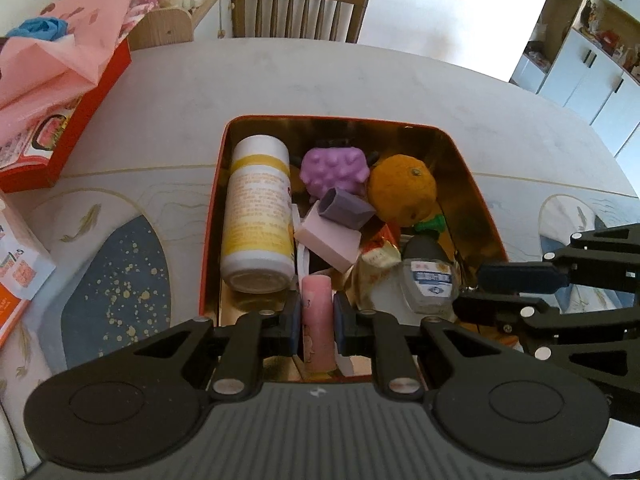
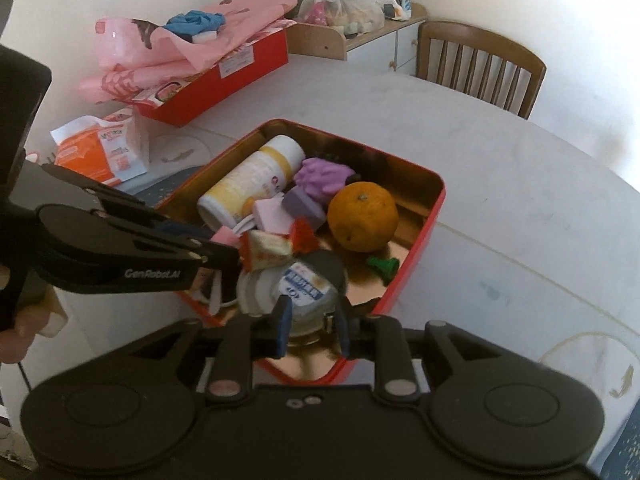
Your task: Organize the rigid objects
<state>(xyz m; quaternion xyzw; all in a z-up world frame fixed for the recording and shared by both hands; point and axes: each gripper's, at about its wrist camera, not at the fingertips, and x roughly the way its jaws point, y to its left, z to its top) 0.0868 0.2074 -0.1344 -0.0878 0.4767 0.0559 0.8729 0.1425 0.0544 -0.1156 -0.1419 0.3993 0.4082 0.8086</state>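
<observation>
A red tin with a gold inside (image 1: 212, 216) (image 2: 434, 208) sits on the table. It holds a white-and-yellow bottle (image 1: 258, 208) (image 2: 252, 184), a purple knobbly toy (image 1: 334, 168) (image 2: 322, 174), an orange (image 1: 402, 190) (image 2: 362, 216), purple and pink blocks (image 1: 328, 236), a candy wrapper (image 2: 268, 252) and a green piece (image 2: 384, 268). My left gripper (image 1: 317, 320) is shut on a pink tube (image 1: 317, 320) at the tin's near end. My right gripper (image 2: 312, 326) is shut on a small clear bottle with a blue label (image 2: 306, 292) (image 1: 430, 280) just over the tin's near edge.
A red box (image 1: 60, 152) (image 2: 224, 80) under a pink bag stands at the table's left. An orange-and-white packet (image 2: 104, 148) lies near it. A wooden chair (image 1: 298, 12) (image 2: 480, 68) stands behind the table. A cabinet with bags is by the wall.
</observation>
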